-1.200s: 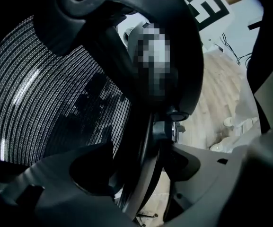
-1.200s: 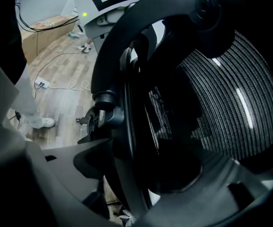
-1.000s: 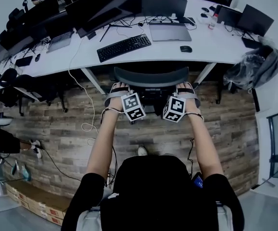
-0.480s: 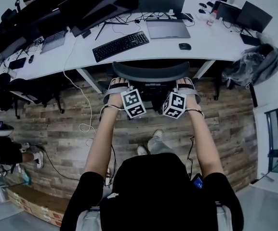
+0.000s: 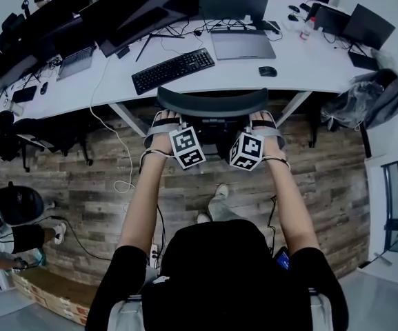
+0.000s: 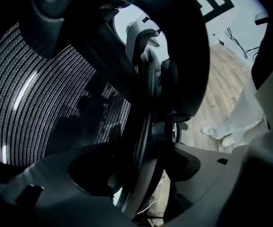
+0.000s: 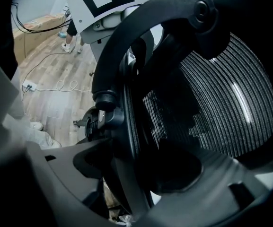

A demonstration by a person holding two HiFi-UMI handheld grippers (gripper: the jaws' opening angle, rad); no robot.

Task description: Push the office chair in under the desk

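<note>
Two hand-held grippers grasp one black mesh-backed office chair (image 5: 212,103): the left gripper (image 5: 163,125) has its jaws clamped on the backrest's left rim, and the right gripper (image 5: 265,123) is clamped on its right rim. The backrest stands just beside the near edge of one long white desk (image 5: 302,71), which carries one black keyboard (image 5: 173,69) and one black mouse (image 5: 267,71).
</note>
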